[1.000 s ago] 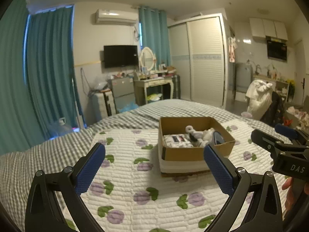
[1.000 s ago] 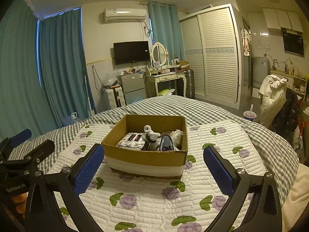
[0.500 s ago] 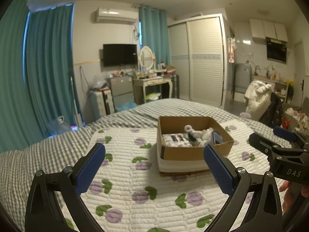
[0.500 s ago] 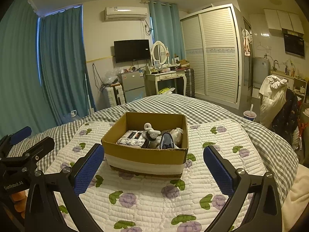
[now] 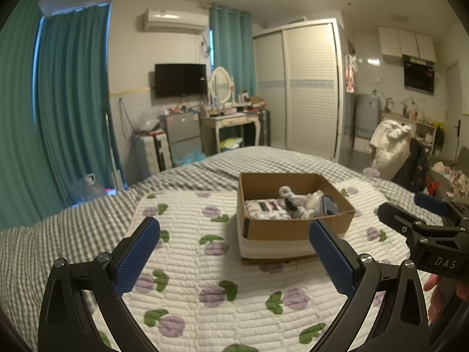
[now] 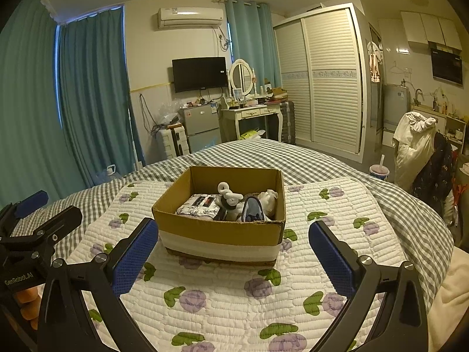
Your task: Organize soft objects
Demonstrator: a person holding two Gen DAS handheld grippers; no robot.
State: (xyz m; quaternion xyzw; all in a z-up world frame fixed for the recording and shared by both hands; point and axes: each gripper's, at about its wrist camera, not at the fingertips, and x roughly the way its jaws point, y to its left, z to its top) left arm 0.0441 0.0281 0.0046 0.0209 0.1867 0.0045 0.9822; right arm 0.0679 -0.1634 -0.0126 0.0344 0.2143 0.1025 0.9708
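An open cardboard box [image 5: 296,228] [image 6: 219,230] with a white band stands on the flowered quilt [image 5: 205,267] [image 6: 222,302]. Inside lie a folded patterned cloth [image 6: 200,205], a white plush toy [image 6: 230,195] and a blue soft item [image 6: 253,209]. My left gripper [image 5: 234,252] is open and empty, held back from the box and left of it. My right gripper [image 6: 234,252] is open and empty, just in front of the box. Each gripper shows at the edge of the other's view.
The quilt lies on a bed with a grey checked cover [image 6: 316,167]. Beyond the bed stand a dressing table [image 6: 252,117], a small fridge [image 6: 202,129], a wardrobe [image 6: 325,82] and teal curtains [image 6: 88,96]. A chair with clothes [image 6: 422,152] stands at the right.
Both grippers have drawn back slightly from the box and stayed open. The box and its contents have not moved.
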